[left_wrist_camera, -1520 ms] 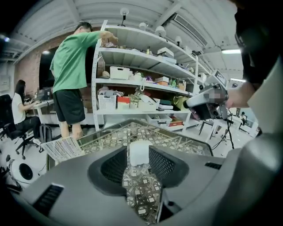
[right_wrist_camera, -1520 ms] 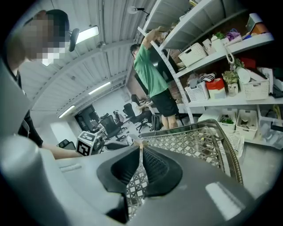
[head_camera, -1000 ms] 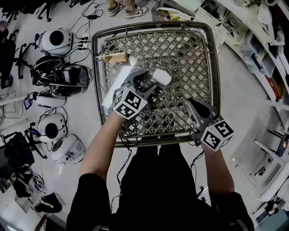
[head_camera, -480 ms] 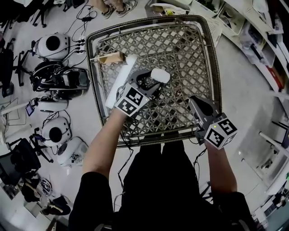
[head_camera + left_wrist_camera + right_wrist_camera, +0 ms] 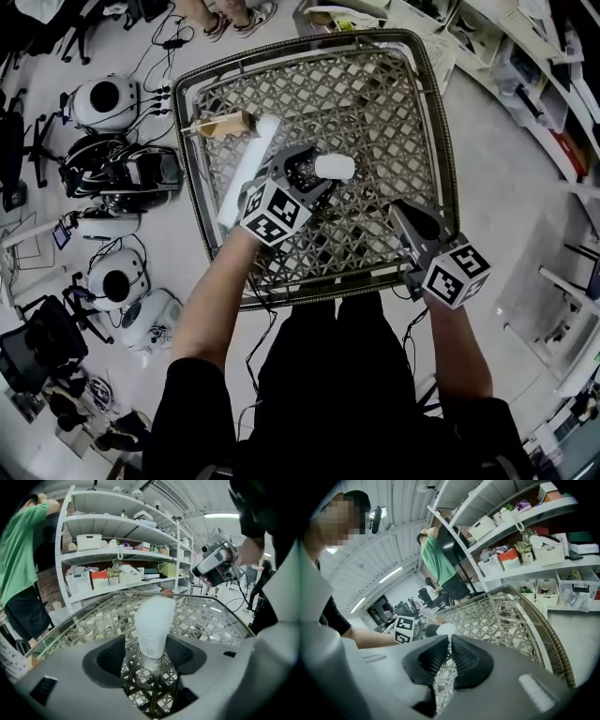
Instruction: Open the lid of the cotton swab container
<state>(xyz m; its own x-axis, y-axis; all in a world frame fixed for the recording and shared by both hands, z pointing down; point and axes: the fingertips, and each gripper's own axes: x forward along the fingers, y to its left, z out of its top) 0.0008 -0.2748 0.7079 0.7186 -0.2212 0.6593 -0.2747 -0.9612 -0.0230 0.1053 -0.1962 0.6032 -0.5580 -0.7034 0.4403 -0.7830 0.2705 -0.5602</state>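
Note:
The white cotton swab container (image 5: 335, 167) rests on the lattice table (image 5: 394, 103), between the fingers of my left gripper (image 5: 309, 173). In the left gripper view the container (image 5: 153, 623) stands between the two dark pads with a gap on the left side. The jaws of my left gripper (image 5: 147, 654) are opening and no longer press on it. My right gripper (image 5: 412, 223) is shut and empty, near the table's front right edge, apart from the container. In the right gripper view the shut pads (image 5: 429, 660) point towards the container (image 5: 446, 630).
A white tube (image 5: 246, 171) and a brown cardboard piece (image 5: 225, 125) lie at the table's left side. White and black round devices (image 5: 108, 98) and cables crowd the floor on the left. Shelves (image 5: 553, 84) stand to the right. A person in green (image 5: 18, 569) stands beyond the table.
My left gripper's jaws have widened around the container, which now lies a little lower on the table. The right gripper has stayed shut in nearly the same place.

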